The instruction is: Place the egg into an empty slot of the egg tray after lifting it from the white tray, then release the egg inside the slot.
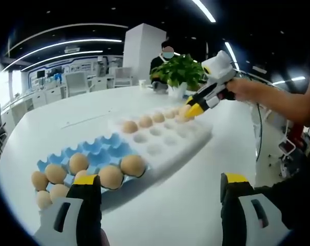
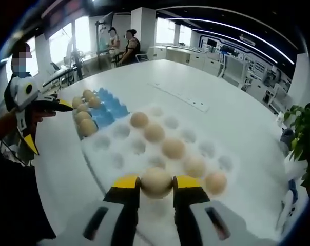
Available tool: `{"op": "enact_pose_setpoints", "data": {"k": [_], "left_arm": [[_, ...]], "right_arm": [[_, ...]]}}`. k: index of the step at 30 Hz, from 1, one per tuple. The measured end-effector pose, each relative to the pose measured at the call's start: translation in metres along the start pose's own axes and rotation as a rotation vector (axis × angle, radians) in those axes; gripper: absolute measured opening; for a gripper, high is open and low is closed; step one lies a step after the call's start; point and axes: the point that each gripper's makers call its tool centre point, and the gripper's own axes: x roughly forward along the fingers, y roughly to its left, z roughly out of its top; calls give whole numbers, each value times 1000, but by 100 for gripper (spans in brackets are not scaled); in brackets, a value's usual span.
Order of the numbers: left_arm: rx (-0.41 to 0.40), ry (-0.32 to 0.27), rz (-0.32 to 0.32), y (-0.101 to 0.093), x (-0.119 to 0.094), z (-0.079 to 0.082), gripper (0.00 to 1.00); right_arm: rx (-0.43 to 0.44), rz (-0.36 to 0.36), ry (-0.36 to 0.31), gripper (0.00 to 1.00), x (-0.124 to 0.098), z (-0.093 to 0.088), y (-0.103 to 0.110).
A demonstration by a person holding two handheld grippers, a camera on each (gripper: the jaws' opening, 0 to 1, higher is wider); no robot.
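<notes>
Right gripper (image 2: 156, 183): jaws clamped on egg (image 2: 156, 181) over white tray (image 2: 114, 161). Left gripper (image 1: 160, 187): jaws open, empty. Hazard: over-squeeze cracks shell; loose hold drops egg short of blue egg tray (image 2: 110, 110).

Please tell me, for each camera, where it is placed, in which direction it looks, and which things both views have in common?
Left gripper view: rides the open left gripper, facing across the blue egg tray and white tray toward the right gripper and the person's forearm.
Right gripper view: rides the right gripper, shut on an egg over the white tray, looking toward the left gripper.
Shared: both trays, their eggs, the white table.
</notes>
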Motion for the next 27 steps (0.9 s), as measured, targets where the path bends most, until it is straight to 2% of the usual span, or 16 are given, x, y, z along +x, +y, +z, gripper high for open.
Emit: {"op": "enact_pose_setpoints", "data": {"k": [3, 5, 10, 15, 18, 23, 27], "left_arm": [[2, -2, -3, -1, 0, 1, 98], [1, -1, -1, -1, 0, 1, 98], [-5, 3, 2, 0, -1, -2, 98], [-5, 3, -2, -1, -1, -3, 98], [-1, 2, -4, -2, 0, -2, 98], [4, 3, -5, -2, -1, -2, 98], [7, 8, -5, -2, -2, -3, 98]], "right_arm": [[19, 21, 11, 26, 4, -7, 5], [14, 14, -16, 26, 4, -4, 5], [17, 27, 17, 26, 2, -9, 5], [39, 32, 15, 27, 2, -11, 4], [31, 33, 43, 27, 3, -17, 5], [59, 38, 29, 27, 5, -17, 5], [59, 44, 41, 28, 9, -18, 7]]}}
